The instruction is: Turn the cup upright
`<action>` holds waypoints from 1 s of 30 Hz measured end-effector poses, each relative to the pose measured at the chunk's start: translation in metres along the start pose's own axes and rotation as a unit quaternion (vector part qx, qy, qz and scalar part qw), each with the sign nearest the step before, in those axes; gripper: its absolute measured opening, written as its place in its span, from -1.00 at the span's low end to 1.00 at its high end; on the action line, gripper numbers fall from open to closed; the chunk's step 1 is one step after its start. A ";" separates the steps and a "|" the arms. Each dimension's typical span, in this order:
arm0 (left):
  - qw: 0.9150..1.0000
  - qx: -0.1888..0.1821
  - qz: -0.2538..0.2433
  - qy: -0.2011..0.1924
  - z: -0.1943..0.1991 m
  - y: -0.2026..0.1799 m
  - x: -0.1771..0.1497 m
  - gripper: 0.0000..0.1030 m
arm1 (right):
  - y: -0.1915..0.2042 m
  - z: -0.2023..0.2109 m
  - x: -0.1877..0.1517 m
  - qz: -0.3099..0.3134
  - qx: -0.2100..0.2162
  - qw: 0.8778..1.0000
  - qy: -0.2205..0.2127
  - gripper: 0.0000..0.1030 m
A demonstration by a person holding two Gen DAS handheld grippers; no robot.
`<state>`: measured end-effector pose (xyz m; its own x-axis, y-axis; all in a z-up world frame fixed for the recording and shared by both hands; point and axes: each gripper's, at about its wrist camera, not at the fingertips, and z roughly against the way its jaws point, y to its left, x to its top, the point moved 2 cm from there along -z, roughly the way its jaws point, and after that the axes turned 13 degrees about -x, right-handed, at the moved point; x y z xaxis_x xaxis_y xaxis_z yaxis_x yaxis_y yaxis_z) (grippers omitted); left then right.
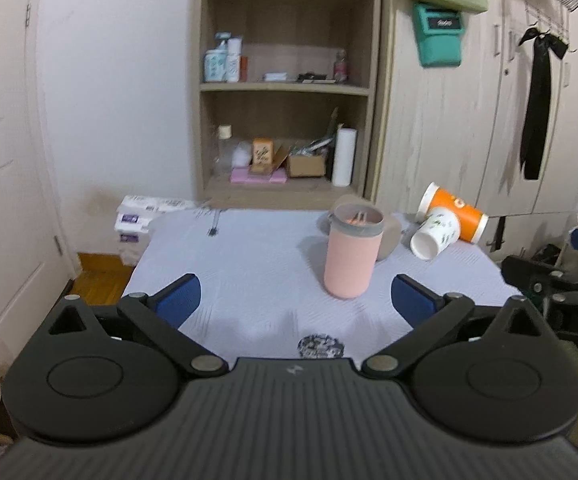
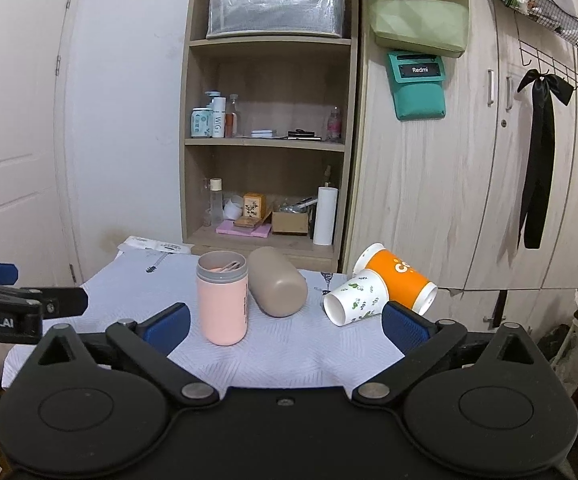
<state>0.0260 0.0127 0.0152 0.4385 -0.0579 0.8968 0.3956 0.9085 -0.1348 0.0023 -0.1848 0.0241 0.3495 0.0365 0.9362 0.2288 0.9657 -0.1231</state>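
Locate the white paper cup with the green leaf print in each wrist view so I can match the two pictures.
Left wrist view: the white leaf-print cup lies on its side at right of centre, near the table's far right edge, mouth toward the camera.
Right wrist view: it lies right of centre, just beyond the right blue finger.
Shared landmark: the orange paper cup lying on its side against it in both.

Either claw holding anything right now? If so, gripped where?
Nothing held. Left claw and right claw are both open and empty above the table. The pink cup stands upright; the other three cups lie on their sides, untouched.
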 end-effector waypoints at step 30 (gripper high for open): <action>0.998 0.048 -0.020 0.023 0.010 0.003 -0.007 1.00 | 0.011 0.005 -0.003 0.010 -0.029 0.999 0.009 1.00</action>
<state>0.0163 0.0196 0.0130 0.4622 -0.1121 0.8796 0.3353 0.9404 -0.0563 -0.0008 -0.1730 0.0217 0.3713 0.0499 0.9272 0.2732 0.9485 -0.1605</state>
